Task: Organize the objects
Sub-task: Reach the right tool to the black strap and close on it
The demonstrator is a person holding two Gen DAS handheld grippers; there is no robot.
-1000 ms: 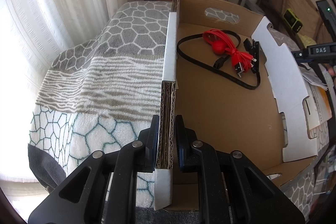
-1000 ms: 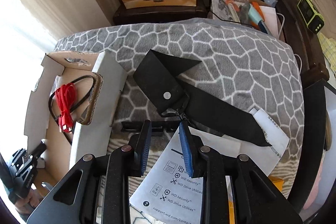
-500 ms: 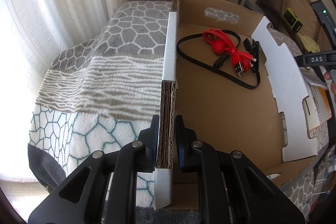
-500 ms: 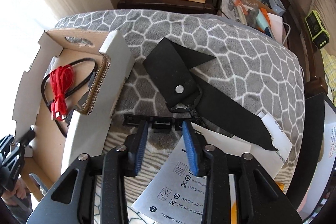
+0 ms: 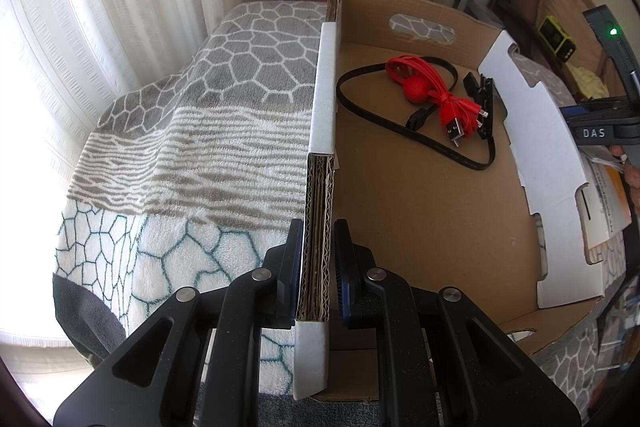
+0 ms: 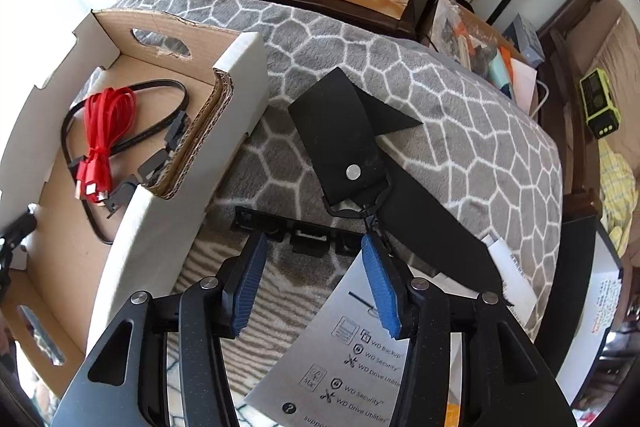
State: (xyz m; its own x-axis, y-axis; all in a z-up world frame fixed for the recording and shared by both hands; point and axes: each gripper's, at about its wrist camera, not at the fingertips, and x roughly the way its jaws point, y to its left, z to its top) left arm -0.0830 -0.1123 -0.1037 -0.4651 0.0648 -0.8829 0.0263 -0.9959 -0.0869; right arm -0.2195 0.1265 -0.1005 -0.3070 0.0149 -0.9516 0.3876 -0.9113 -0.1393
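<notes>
A cardboard box (image 5: pixel 420 227) sits on a bed under a patterned blanket (image 5: pixel 192 131), already holding a red cable (image 5: pixel 436 95) bundled on top of a looped black cable (image 5: pixel 400 123) near its far end. The left gripper (image 5: pixel 316 263) is clamped on the box's near side wall, apparently to keep the light box from sliding while things are dropped in. Just outside the box, beside its white outer wall, a black plastic strip (image 6: pixel 296 231) lies on the blanket, touching the clip end of a black strap (image 6: pixel 348 147) that runs away across the bed. The right gripper (image 6: pixel 316 283) hangs over that strip, pointing steeply down; its jaws have just been opening, now stand about half wide, and hold nothing, which suggests the strip is the next item to be picked up. A printed leaflet (image 6: pixel 360 367) lies under the right-hand finger, close enough to be caught by mistake
</notes>
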